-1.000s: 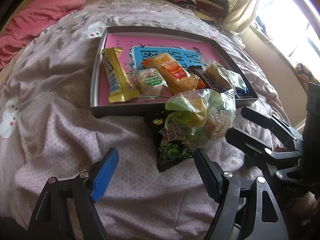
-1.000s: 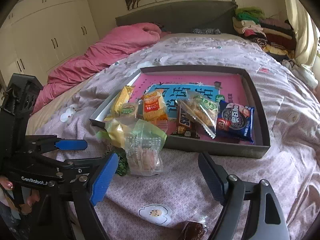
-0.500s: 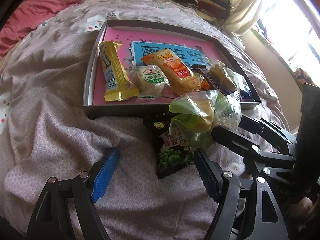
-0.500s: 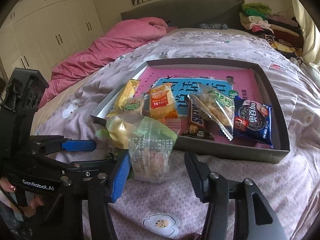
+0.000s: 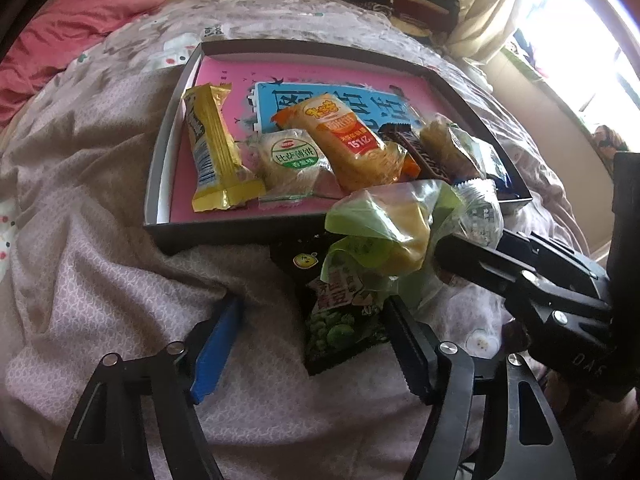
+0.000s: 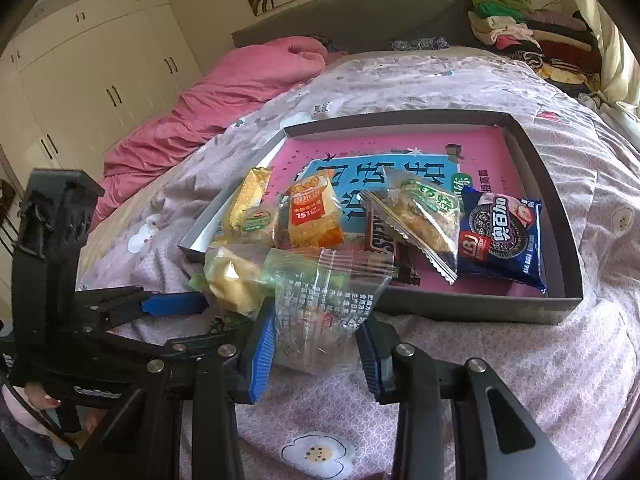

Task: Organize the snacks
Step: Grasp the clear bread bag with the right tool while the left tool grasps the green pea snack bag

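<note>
Right fingers (image 6: pixel 264 344) closing around clear snack bag (image 6: pixel 320 312).

Green pea packet (image 5: pixel 340 320) half under the clear-wrapped pastry (image 5: pixel 384 232); chocolate bar (image 6: pixel 384 244) mostly buried.

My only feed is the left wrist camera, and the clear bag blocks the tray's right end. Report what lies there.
Observer: A blue cookie pack lies flat at the right end of the tray, next to a wrapped pastry.
Operator: Now describe the right gripper's hold. I see it only from the side.
Observer: The right gripper has just been closing its jaws, and its pads now touch the clear bag on both sides.
Operator: Say whether room is left by the right wall.
Observer: Only a narrow strip of pink floor shows between the cookie pack and that wall.
</note>
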